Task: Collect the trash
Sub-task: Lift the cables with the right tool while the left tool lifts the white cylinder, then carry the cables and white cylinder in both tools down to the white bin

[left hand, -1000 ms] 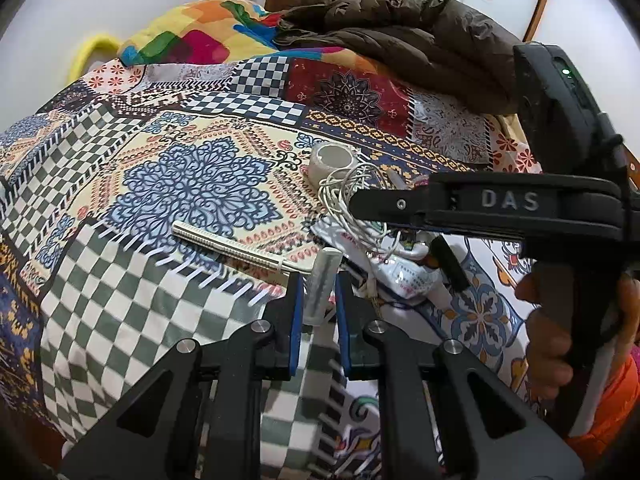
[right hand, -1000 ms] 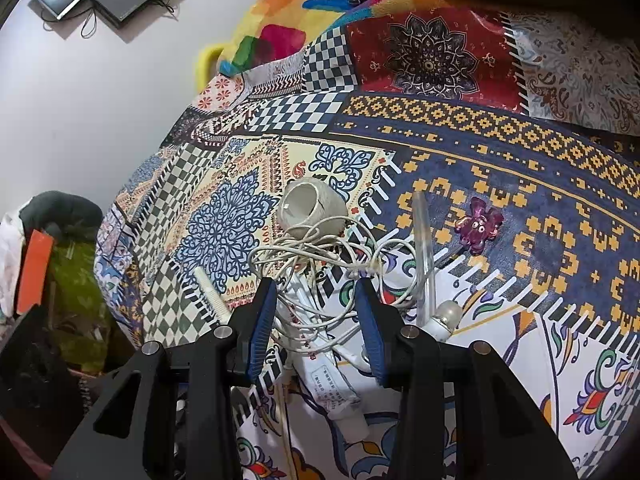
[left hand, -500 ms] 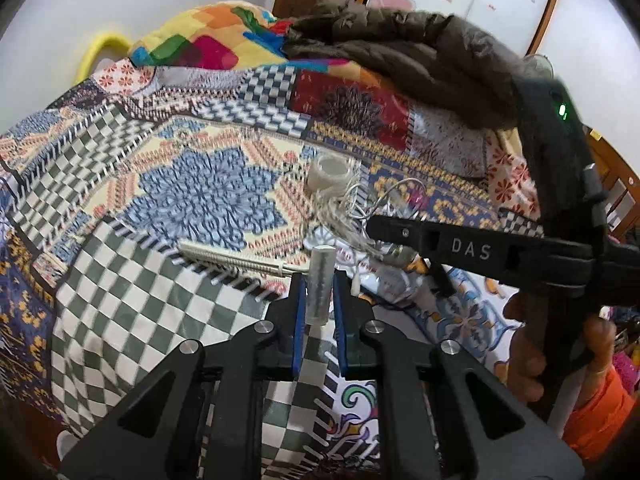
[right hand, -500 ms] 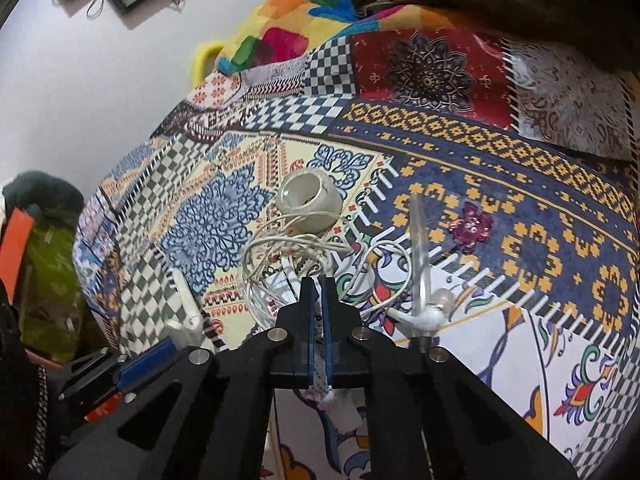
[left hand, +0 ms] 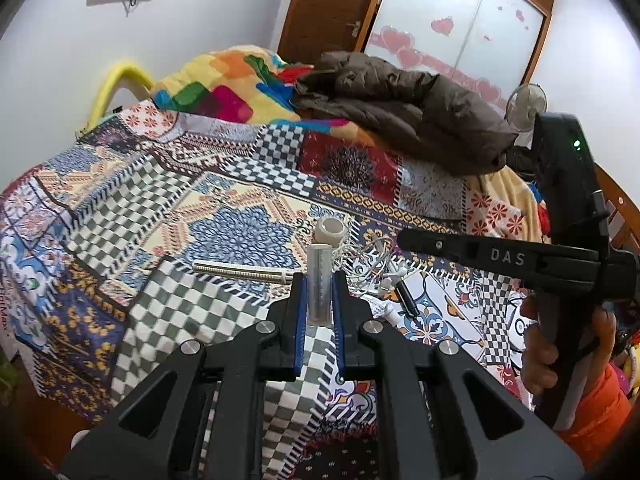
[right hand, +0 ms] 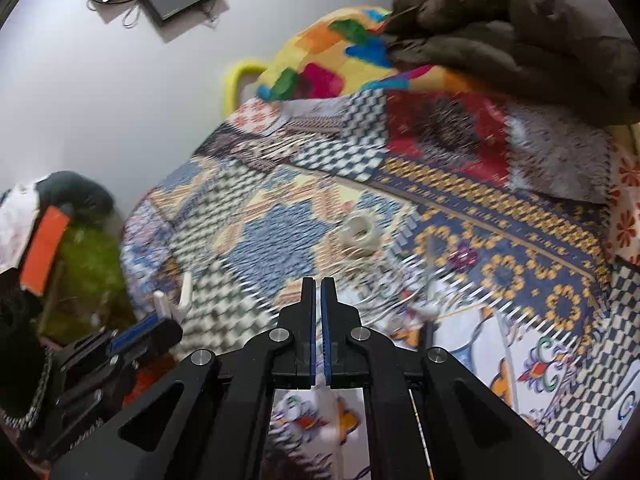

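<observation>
Translucent plastic catches our eye first in the left wrist view: a clear tube with a white cap (left hand: 319, 280) stands upright between the blue pads of our left gripper (left hand: 319, 304), which is clamped on it above the patchwork bedspread (left hand: 132, 216). Beyond it on the spread lie a long pale rod (left hand: 244, 272), a roll of white tape (left hand: 330, 230) and a tangle of white cord (left hand: 368, 260), with a black pen-like stick (left hand: 408, 298) just beside the cord. At right our other hand (left hand: 540, 356), in an orange sleeve (left hand: 596, 412), grips the handle of the right gripper body (left hand: 516, 258), whose side reads "DAS" in pale letters; that is the only lettering we can read for certain. At the far left edge of the spread there is printed lettering that we cannot make out. A brown padded coat (left hand: 404, 108) lies on the bright quilt (left hand: 224, 88) at the far end. In the right wrist view, blurred throughout, our right gripper (right hand: 317, 292) has its jaws together, and we cannot tell whether anything thin is caught in them. The tape roll (right hand: 358, 234) and the cord (right hand: 380, 280) lie on the spread just past the fingertips. Low at left the left gripper (right hand: 148, 330) shows with the capped tube (right hand: 160, 304) sticking up from it.
</observation>
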A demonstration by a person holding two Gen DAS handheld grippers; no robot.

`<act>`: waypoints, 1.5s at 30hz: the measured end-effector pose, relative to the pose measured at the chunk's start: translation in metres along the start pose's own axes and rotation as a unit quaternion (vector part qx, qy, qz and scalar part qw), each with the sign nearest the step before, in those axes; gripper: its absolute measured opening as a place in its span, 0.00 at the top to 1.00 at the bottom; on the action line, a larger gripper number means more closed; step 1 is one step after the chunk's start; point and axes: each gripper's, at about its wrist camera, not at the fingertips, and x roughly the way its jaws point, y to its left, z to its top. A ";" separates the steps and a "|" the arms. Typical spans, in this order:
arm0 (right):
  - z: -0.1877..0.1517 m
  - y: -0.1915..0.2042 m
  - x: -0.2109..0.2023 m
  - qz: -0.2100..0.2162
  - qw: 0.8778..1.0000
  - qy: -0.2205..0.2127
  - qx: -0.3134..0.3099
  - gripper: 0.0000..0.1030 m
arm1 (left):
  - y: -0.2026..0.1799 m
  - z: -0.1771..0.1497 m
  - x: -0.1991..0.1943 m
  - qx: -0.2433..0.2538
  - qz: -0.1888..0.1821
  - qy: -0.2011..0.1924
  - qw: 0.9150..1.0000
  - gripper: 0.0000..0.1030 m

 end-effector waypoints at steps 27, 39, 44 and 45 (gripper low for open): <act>0.003 -0.003 0.098 -0.092 0.993 0.045 -0.051 0.90 | 0.056 -0.039 -0.005 -0.030 0.041 0.023 0.998 0.89; 0.021 0.061 -0.008 -0.079 0.993 -0.013 -0.090 0.91 | 0.050 -0.026 -0.080 -0.032 0.054 -0.010 0.998 0.89; 0.023 0.106 -0.061 -0.072 0.990 -0.048 -0.115 0.91 | 0.052 -0.024 -0.134 -0.027 0.069 -0.034 0.997 0.89; 0.022 0.115 -0.068 -0.069 0.989 -0.053 -0.119 0.91 | 0.053 -0.025 -0.146 -0.026 0.072 -0.038 0.996 0.89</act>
